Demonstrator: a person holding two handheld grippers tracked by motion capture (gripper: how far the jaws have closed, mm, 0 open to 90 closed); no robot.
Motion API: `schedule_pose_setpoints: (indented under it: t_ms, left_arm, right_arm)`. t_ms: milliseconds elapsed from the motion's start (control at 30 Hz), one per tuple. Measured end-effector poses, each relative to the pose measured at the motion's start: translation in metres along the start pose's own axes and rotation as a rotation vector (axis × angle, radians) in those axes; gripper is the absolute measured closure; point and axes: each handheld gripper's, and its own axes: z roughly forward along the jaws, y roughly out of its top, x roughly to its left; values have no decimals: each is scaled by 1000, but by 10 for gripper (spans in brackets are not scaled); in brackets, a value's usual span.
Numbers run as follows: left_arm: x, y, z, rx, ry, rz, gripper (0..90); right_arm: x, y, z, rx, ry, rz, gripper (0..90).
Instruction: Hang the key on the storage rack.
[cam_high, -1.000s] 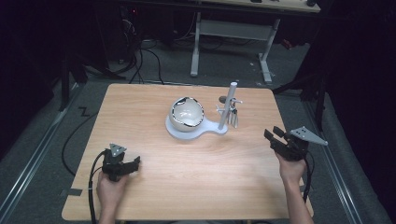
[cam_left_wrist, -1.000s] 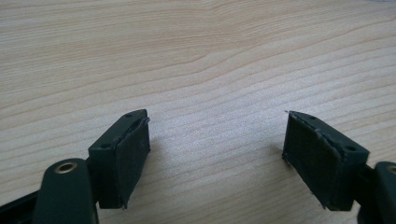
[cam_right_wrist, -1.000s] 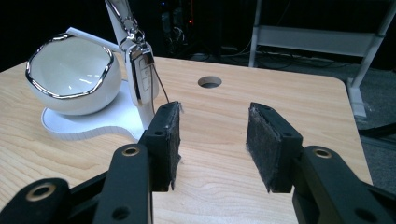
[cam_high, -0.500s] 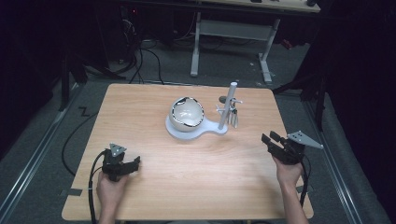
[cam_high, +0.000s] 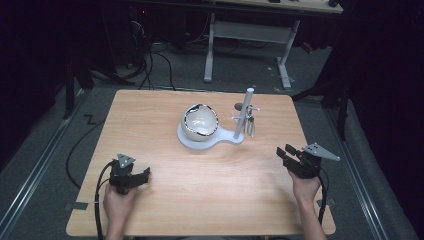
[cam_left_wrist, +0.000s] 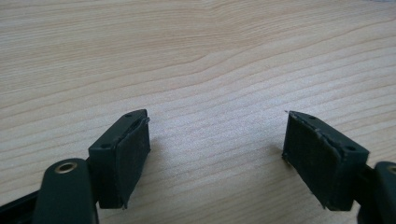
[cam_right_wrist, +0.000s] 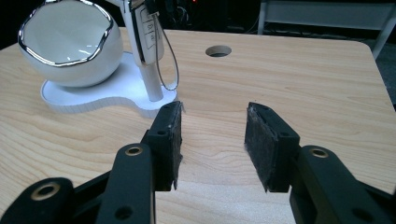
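white post (cam_high: 245, 114) upright — bowl (cam_high: 200, 121) beside

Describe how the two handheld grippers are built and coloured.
Both are black. The left black handheld gripper trails a black cable and carries a grey three-cornered plate, as does the right black handheld gripper. Each claw ends in two blocky jaws faced with dark, rough pads, with brass-ringed holes in the links behind. No sleeves show on the forearms.

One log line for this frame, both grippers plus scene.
left gripper: open, empty | right gripper: open, empty, facing stand | bowl on stand | car key hanging from post
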Motion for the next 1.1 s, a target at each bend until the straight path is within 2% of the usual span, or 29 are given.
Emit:
schedule_pose_setpoints:
  t_ms: [800, 1100]
  left_arm:
    - [0, 0, 0, 0, 0, 0, 232]
    - [0, 0, 0, 0, 0, 0, 232]
  right_arm:
    - [8, -7, 22, 59, -14, -46, 565]
    - [8, -16, 31, 89, -24, -39, 564]
